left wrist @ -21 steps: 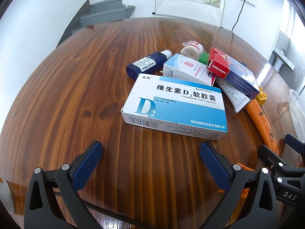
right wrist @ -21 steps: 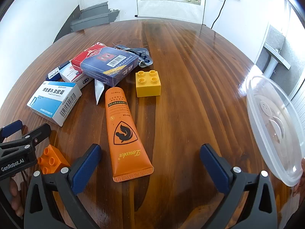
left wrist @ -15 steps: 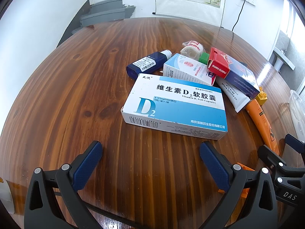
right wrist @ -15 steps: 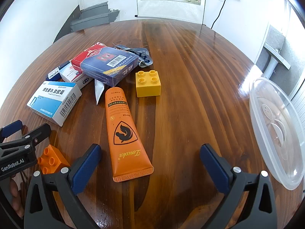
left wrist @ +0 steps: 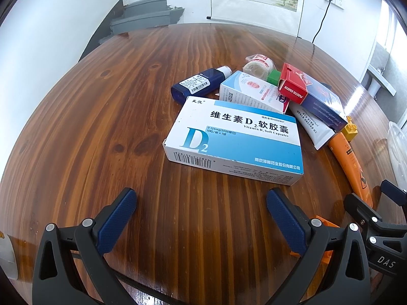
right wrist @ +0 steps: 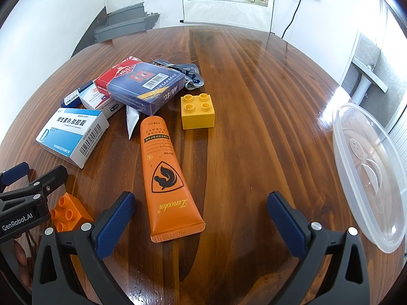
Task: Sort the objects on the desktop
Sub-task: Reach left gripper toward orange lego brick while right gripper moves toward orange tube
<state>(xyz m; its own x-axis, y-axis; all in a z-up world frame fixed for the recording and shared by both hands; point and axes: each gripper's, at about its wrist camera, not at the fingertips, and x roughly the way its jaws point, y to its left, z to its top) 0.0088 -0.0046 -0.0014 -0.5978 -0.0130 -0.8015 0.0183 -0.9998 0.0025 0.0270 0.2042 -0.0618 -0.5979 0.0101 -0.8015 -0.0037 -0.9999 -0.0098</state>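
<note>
Two grippers hover with jaws spread wide, holding nothing: the left gripper (left wrist: pixel 201 218) just short of the vitamin box (left wrist: pixel 234 139), the right gripper (right wrist: pixel 201 218) over the tail of the orange tube (right wrist: pixel 166 175). A good first pick is the tube, squeezed mid-body, since it lies apart from the pile. Right of the tube, the clear bowl (right wrist: pixel 368 172) seems empty.

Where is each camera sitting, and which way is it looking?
Left wrist: on the left gripper, low over the table, facing the D2 box; its open blue fingers show, right gripper at the edge.
Right wrist: on the right gripper, facing the orange tube, yellow brick and clear bowl; open fingers show.
Shared: D2 box, orange tube, yellow brick.
</note>
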